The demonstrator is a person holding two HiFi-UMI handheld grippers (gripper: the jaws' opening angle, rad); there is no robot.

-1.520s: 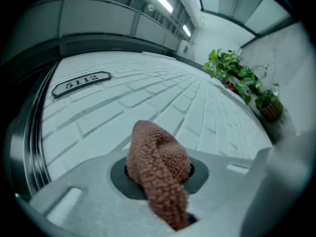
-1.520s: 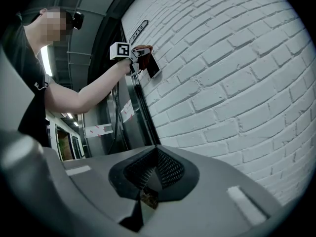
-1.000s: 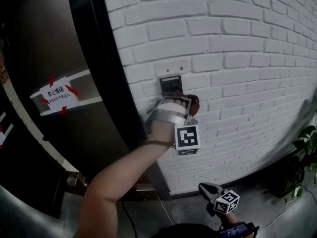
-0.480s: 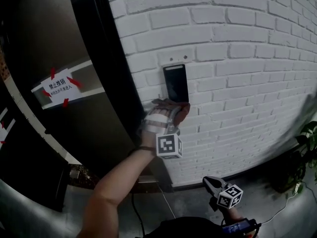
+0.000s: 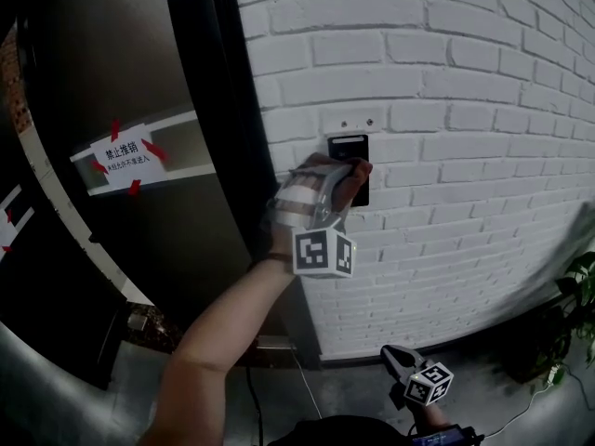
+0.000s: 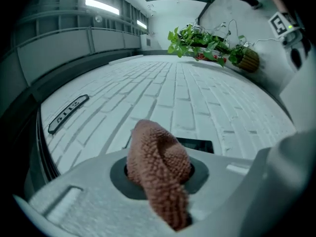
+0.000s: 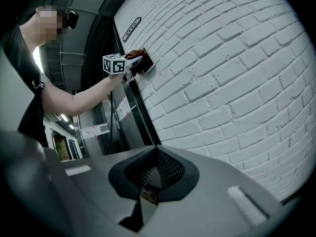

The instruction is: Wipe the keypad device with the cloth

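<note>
Tongs nearest me first: the right tongs (image 5: 398, 357) hang low by my body, jaws closed together on nothing, well apart from the work. Up along my outstretched arm, the left tongs (image 5: 342, 179) are clamped on the reddish-brown knobbly cloth (image 6: 159, 164), which bulges out between the jaws and droops toward the camera. Half a second ago this wad sat below the black rectangular keypad device (image 5: 351, 145), leaving its whole face bare. Now it has come back up and covers the lower left part of the face, with only the top and right edge showing in the head view. I read that as the upward return of an up-and-down stroke, so the wipe is under way but not finished, and the top strip wants a pass. In the left gripper view the cloth's tip seems to meet the device, though I cannot tell how firmly it presses. Behind stands the white painted brick wall (image 5: 465, 110), with the dark metal door (image 5: 139, 82) to its left.
</note>
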